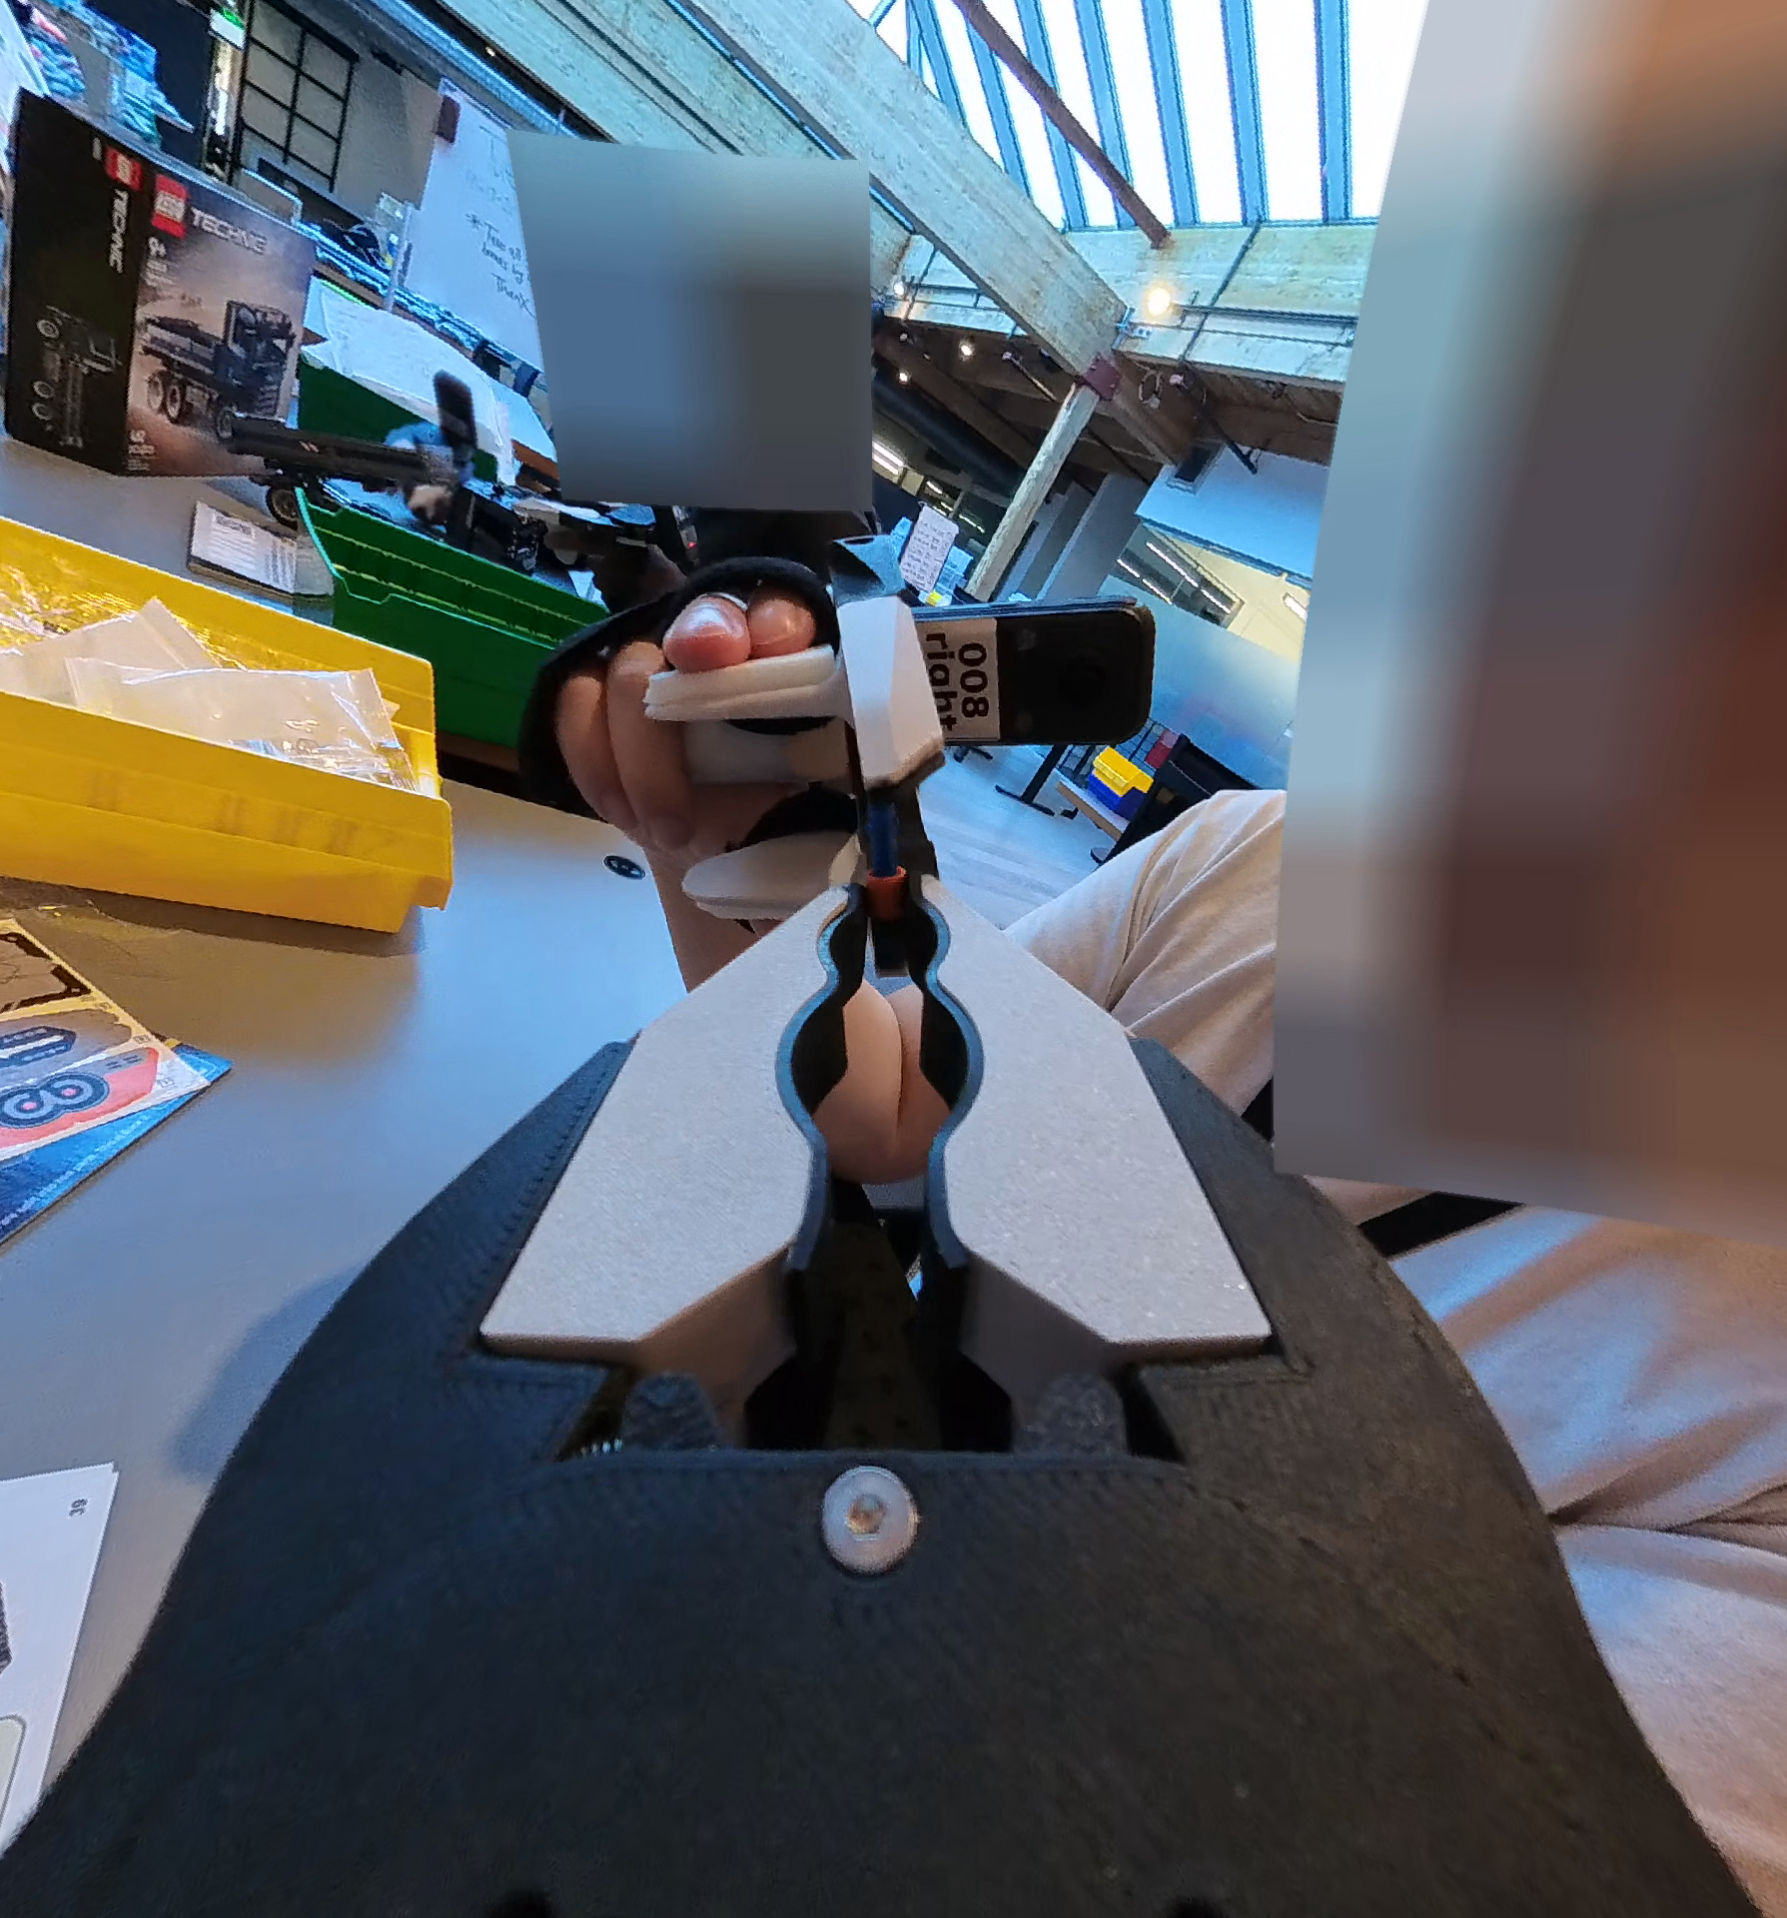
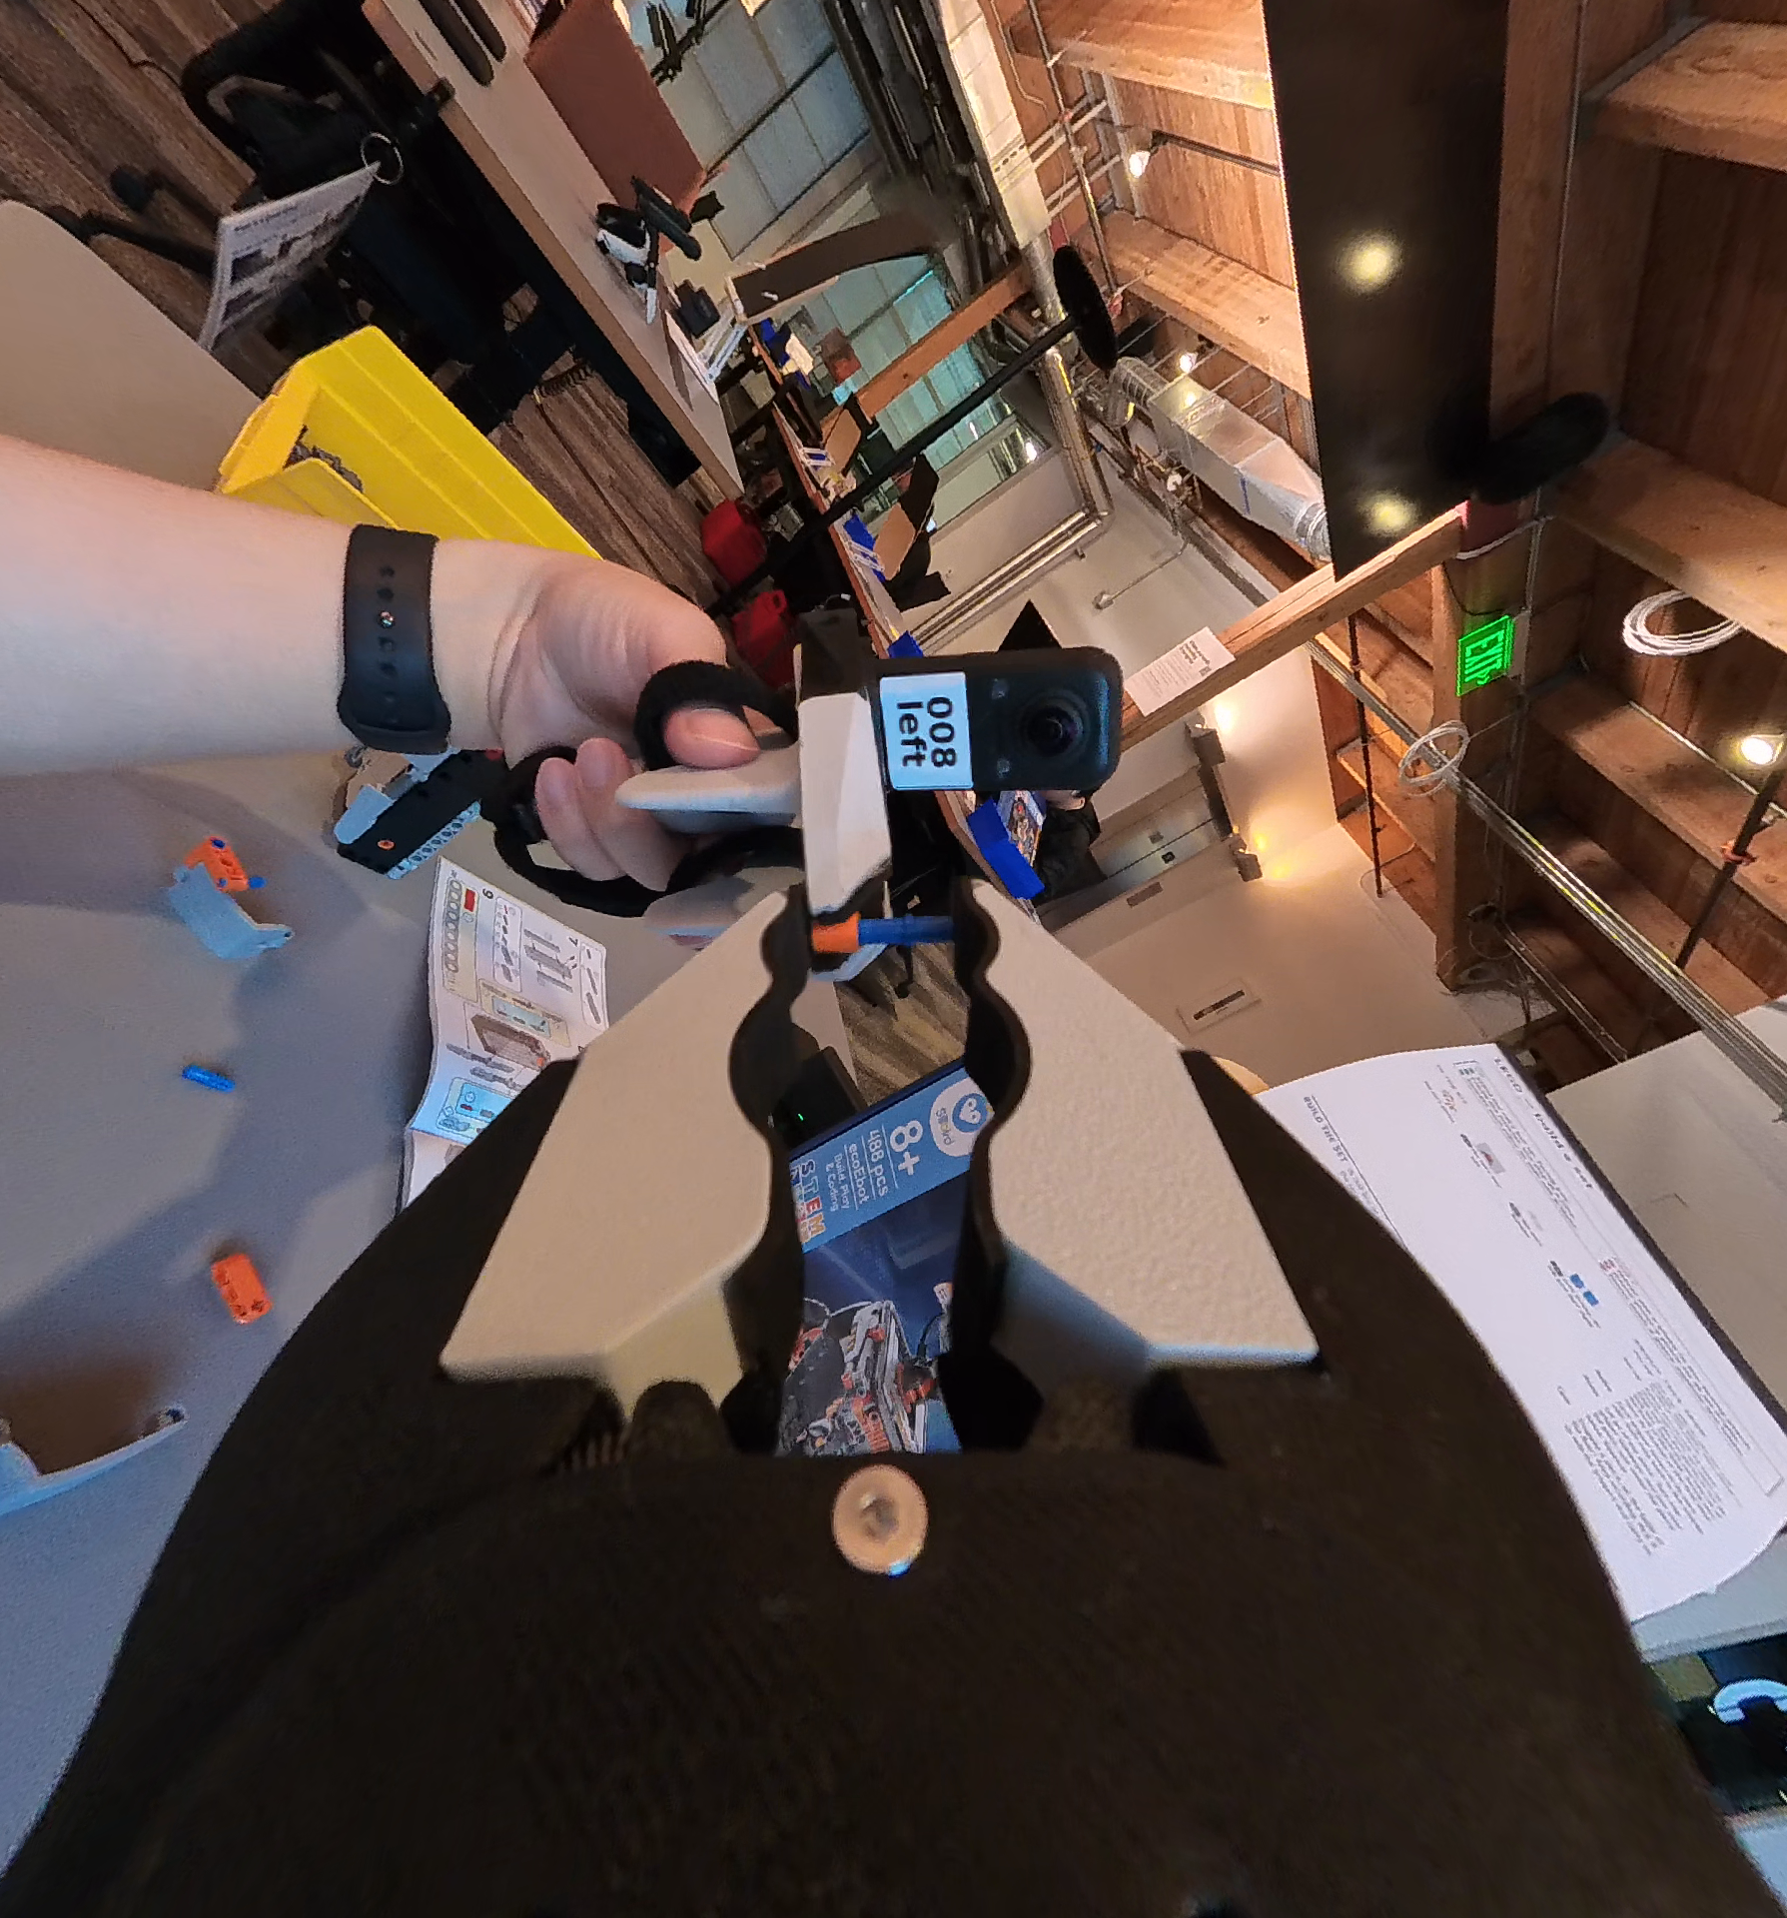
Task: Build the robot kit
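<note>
In the left wrist view my left gripper (image 1: 884, 905) is shut on a small orange connector (image 1: 885, 893) at its fingertips. A blue pin (image 1: 881, 843) sticks out of the connector toward my right gripper (image 1: 894, 820), which a hand holds opposite, tip to tip. In the right wrist view the orange connector (image 2: 833, 934) and blue pin (image 2: 904, 929) span the narrow gap of my right gripper (image 2: 878, 919). One fingertip is on the pin's far end, the other beside the connector. The left gripper (image 2: 829, 939) pinches the connector from above. Both are held above the table.
A yellow bin (image 1: 194, 820) with clear bags, a green bin (image 1: 432, 602) and a black box (image 1: 142, 301) stand on the grey table. Loose pieces lie there: an orange one (image 2: 238, 1287), a blue pin (image 2: 207, 1077), grey parts (image 2: 225, 919). A booklet (image 2: 515, 996) and a blue box (image 2: 878, 1245) lie near. The grippers are tip to tip, or close to it.
</note>
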A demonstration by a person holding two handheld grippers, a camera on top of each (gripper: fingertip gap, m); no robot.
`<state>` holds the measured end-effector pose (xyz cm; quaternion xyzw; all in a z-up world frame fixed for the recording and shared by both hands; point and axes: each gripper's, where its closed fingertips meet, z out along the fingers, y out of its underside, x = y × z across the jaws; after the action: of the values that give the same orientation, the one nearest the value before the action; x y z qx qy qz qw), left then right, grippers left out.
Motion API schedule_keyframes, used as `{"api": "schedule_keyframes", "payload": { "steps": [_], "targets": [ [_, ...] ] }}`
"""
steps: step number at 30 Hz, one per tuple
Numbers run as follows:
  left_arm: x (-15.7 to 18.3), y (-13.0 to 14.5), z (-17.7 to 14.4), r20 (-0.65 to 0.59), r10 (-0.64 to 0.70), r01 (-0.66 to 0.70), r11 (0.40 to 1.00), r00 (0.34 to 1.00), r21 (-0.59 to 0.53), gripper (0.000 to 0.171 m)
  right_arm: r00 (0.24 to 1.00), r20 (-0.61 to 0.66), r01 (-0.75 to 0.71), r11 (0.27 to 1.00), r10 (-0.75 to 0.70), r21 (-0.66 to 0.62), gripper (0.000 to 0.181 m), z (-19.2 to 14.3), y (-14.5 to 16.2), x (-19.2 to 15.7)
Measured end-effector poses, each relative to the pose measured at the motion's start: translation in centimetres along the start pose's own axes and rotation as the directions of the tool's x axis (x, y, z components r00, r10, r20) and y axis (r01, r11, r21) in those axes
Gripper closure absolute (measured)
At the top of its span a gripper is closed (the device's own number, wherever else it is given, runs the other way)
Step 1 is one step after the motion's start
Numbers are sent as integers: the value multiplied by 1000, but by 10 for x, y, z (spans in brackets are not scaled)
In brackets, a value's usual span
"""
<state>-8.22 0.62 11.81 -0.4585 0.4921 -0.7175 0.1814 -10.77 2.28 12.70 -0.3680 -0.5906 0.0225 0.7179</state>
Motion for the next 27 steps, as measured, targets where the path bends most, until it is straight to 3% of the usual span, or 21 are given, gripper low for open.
{"api": "schedule_keyframes", "payload": {
  "steps": [14,24,27],
  "targets": [
    [-5,0,-4,71,16,-16,1000,997,-4,166,1000,12,2,996,-1,-87,158,-5,6,2],
    [-1,1,-1,53,12,-11,1000,999,-16,166,999,35,-12,999,14,-33,159,-8,3,-1],
    [-4,-6,-2,62,4,-6,1000,998,26,166,998,11,-55,998,55,-16,159,-7,4,5]
  ]
}}
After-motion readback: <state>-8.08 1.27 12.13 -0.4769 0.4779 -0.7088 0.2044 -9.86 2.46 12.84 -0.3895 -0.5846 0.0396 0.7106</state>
